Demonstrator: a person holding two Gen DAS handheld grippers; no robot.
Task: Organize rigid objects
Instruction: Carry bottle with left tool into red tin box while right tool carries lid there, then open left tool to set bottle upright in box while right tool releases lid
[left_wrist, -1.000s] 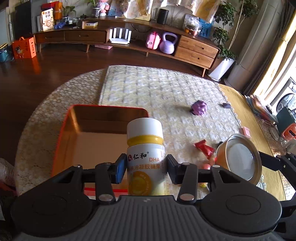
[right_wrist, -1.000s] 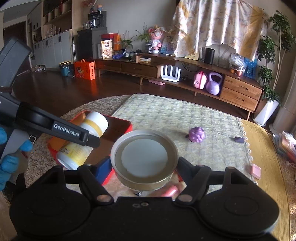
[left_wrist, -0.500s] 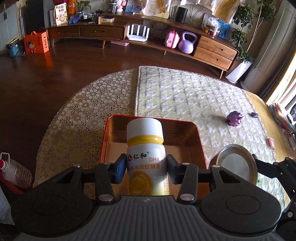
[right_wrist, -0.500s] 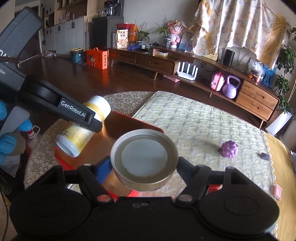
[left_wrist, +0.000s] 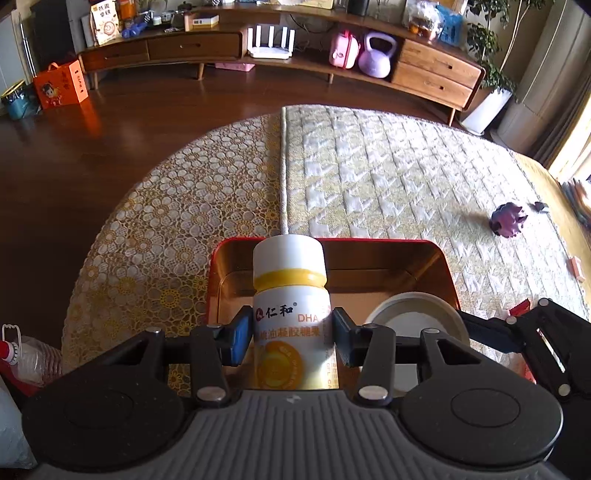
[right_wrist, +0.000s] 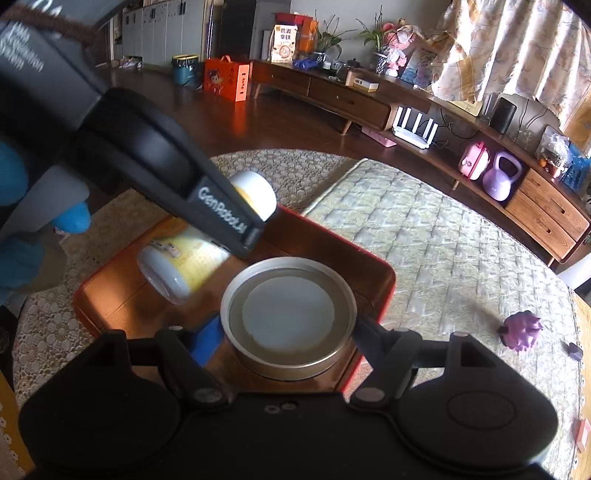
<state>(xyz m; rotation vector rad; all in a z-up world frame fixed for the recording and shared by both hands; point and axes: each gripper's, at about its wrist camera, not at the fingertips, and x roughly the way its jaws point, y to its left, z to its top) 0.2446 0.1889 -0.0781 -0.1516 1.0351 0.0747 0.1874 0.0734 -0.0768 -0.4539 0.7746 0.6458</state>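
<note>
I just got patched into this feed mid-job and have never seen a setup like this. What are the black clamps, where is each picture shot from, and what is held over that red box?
There is no robot arm: a person holds a two-finger clamp in each hand, and each clamp carries a fisheye camera looking forward along its fingers.

In the left wrist view, the left gripper is shut on a white supplement bottle with a yellow band. In the right wrist view, the right gripper is shut on a round metal tin; the other clamp and the same bottle, tilted, show at upper left.

Both items are above an open red tin box on a round table with a lace cloth and a quilted mat. A small purple toy lies on the mat.
</note>
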